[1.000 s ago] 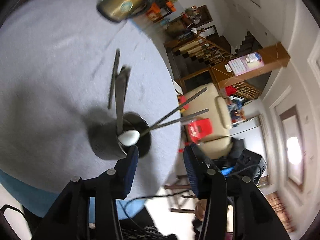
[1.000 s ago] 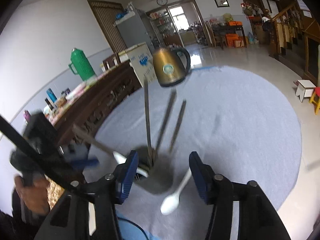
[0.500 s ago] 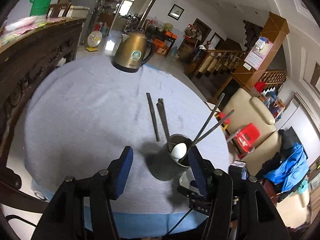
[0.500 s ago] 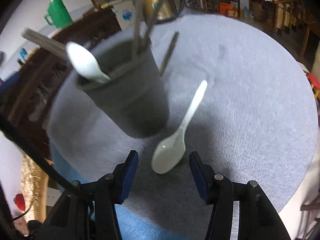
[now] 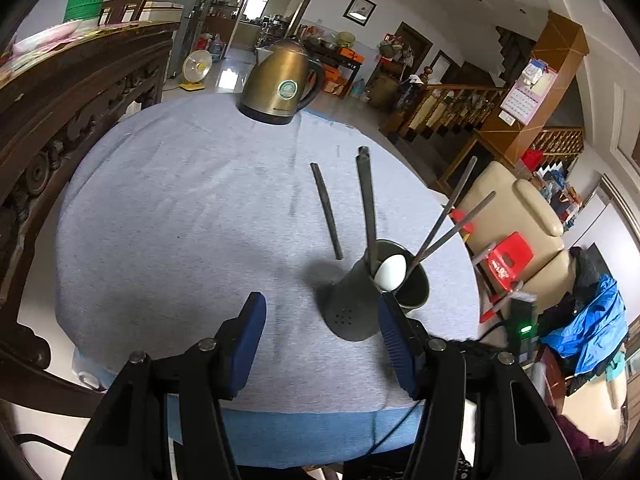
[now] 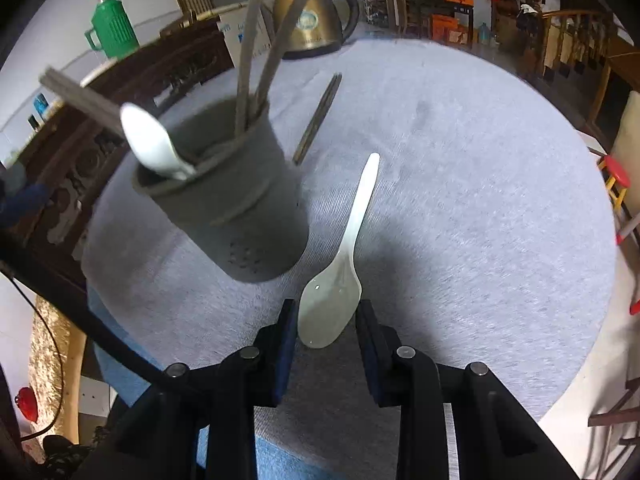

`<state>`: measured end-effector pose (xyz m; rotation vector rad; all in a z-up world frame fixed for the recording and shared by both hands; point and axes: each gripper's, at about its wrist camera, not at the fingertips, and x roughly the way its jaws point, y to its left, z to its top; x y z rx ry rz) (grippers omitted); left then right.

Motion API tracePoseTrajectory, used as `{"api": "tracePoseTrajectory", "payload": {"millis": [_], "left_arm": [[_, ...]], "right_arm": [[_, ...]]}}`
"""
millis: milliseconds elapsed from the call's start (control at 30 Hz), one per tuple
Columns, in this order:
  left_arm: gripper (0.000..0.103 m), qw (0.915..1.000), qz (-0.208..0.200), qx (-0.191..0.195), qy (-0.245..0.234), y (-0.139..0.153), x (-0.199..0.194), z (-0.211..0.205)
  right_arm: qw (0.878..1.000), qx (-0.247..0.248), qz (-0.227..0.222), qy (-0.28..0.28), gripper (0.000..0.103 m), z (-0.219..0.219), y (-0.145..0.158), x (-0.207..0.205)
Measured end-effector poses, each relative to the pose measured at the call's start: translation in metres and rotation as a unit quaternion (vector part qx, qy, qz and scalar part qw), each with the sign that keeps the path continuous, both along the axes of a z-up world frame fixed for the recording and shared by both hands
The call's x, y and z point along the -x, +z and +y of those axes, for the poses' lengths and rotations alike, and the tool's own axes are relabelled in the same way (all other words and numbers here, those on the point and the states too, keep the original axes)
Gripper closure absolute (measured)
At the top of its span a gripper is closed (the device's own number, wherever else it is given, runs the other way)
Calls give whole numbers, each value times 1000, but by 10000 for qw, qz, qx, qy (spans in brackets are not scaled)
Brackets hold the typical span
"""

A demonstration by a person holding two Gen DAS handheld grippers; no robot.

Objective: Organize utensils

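A dark grey utensil holder (image 5: pixel 366 300) (image 6: pixel 236 204) stands near the round table's front edge. It holds a white spoon (image 5: pixel 392 272) (image 6: pixel 150 142) and several dark chopsticks (image 5: pixel 452 222) (image 6: pixel 256 56). One loose chopstick (image 5: pixel 327 210) (image 6: pixel 318 116) lies on the grey cloth beyond it. A second white spoon (image 6: pixel 344 256) lies on the cloth right of the holder. My right gripper (image 6: pixel 326 318) is open, its fingers on either side of that spoon's bowl. My left gripper (image 5: pixel 320 328) is open and empty, just before the holder.
A brass kettle (image 5: pixel 280 88) (image 6: pixel 312 16) stands at the table's far edge. A carved wooden sideboard (image 5: pixel 60 112) with a green thermos (image 6: pixel 110 28) runs along the left. Chairs and a red stool (image 5: pixel 508 258) stand past the right edge.
My right gripper has come down and its fingers have narrowed around the lying spoon's bowl. My left gripper has drawn back a little from the holder and opened wider.
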<state>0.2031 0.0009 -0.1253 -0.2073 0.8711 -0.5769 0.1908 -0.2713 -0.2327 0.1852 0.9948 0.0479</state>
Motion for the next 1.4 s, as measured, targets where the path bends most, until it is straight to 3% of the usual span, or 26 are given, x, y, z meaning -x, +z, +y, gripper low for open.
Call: {"api": "tracePoseTrajectory", "payload": {"millis": [233, 333, 467, 800, 933, 1100, 1400], "left_arm": [[44, 9984, 16, -485, 274, -11, -20, 14], [44, 9971, 119, -516, 540, -13, -28, 31], [44, 9962, 168, -557, 649, -16, -29, 39], [44, 9969, 194, -658, 393, -18, -26, 20], [44, 9968, 204, -648, 417, -16, -25, 22], [44, 9969, 164, -613, 468, -13, -22, 25], [44, 9974, 154, -478, 526, -7, -17, 36]], "right_arm": [[9992, -356, -132, -105, 72, -31, 23, 10], [9937, -1117, 59, -11, 72, -41, 25, 13], [9689, -2417, 530, 44, 72, -58, 24, 19], [9015, -4173, 1131, 207, 72, -68, 65, 50], [8884, -4423, 1188, 313, 72, -51, 86, 47], [8861, -4464, 1197, 344, 72, -33, 105, 30], [8694, -4503, 1964, -531, 70, -27, 82, -29]]}}
